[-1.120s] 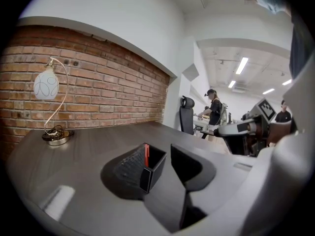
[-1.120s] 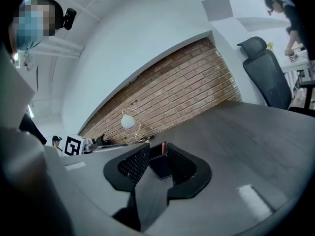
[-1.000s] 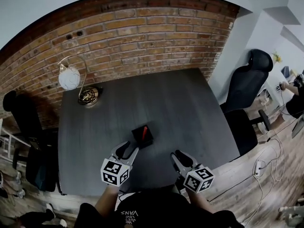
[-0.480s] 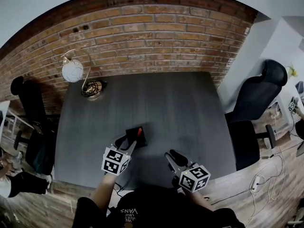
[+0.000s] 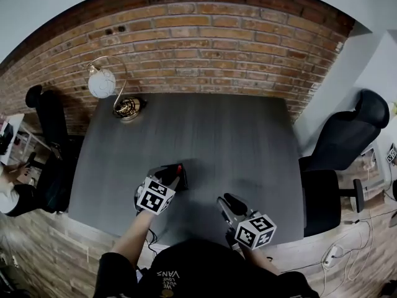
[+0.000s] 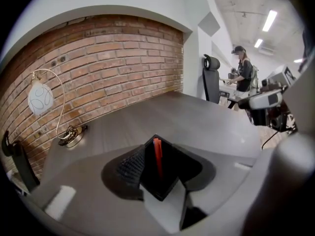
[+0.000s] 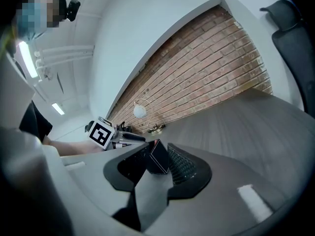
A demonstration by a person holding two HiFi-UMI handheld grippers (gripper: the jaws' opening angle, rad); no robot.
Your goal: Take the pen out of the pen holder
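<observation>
Dark table (image 5: 248, 141). Red pen (image 6: 157, 156) upright inside black pen holder (image 6: 170, 181). Left gripper (image 6: 163, 168) jaws apart, straddling holder, no clamp evident. Right gripper (image 7: 158, 167) agape, empty, near holder. We'd steady holder, pinch pen top, lift straight.

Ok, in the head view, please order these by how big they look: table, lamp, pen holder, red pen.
Largest to smallest:
1. table
2. lamp
3. pen holder, partly hidden
4. red pen
</observation>
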